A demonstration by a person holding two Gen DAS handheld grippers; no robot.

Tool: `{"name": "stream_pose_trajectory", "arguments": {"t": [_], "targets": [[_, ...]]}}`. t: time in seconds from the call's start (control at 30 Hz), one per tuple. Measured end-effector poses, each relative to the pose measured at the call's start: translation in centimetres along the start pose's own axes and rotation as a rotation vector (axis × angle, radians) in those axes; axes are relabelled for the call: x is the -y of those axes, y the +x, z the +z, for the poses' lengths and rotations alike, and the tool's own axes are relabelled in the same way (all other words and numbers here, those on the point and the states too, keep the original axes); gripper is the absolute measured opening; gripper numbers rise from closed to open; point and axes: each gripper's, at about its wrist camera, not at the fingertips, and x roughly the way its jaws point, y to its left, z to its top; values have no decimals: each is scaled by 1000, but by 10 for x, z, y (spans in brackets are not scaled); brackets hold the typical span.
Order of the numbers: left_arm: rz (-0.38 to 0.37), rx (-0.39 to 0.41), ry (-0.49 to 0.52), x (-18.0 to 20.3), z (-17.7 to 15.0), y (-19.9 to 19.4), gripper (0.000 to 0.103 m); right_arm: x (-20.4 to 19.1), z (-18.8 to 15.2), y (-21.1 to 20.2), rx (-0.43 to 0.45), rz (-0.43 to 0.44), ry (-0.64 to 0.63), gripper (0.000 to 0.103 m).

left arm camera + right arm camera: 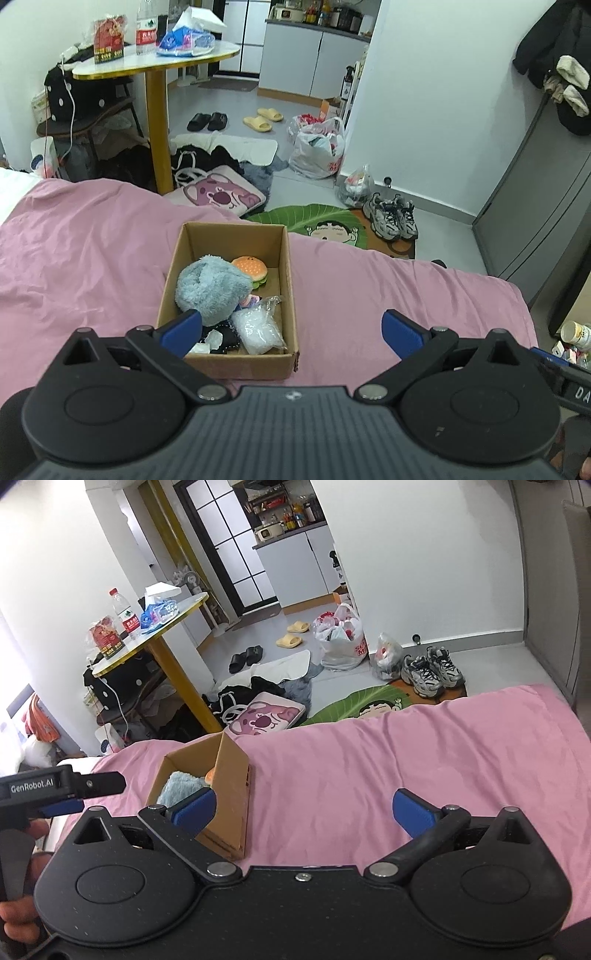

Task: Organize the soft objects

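Pink bedspread (92, 240) under both spread-fingered grippers, box (225, 362) beneath left gripper (291, 328).

Cardboard box (227, 306) amid pink bedspread (388, 280)

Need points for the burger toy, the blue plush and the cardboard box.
burger toy (248, 266): left wrist view, on the orange bun top.
blue plush (210, 288): left wrist view, on the middle of its fuzzy body.
cardboard box (232, 775): right wrist view, on the outer side wall.
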Motion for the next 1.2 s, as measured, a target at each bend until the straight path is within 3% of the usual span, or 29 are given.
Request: {"name": "stream_pose_trajectory", "arguments": {"t": [0.43, 0.87, 1.2], "targets": [[-21, 56, 21, -3, -29, -43, 103, 4, -16, -51, 68, -6, -8, 103], [-44, 107, 42, -7, -47, -90, 103, -16, -23, -97, 101, -7, -81, 103], [-62, 159, 94, -5, -59, -128, 103, -36, -26, -127, 105, 46, -139, 103]]}}
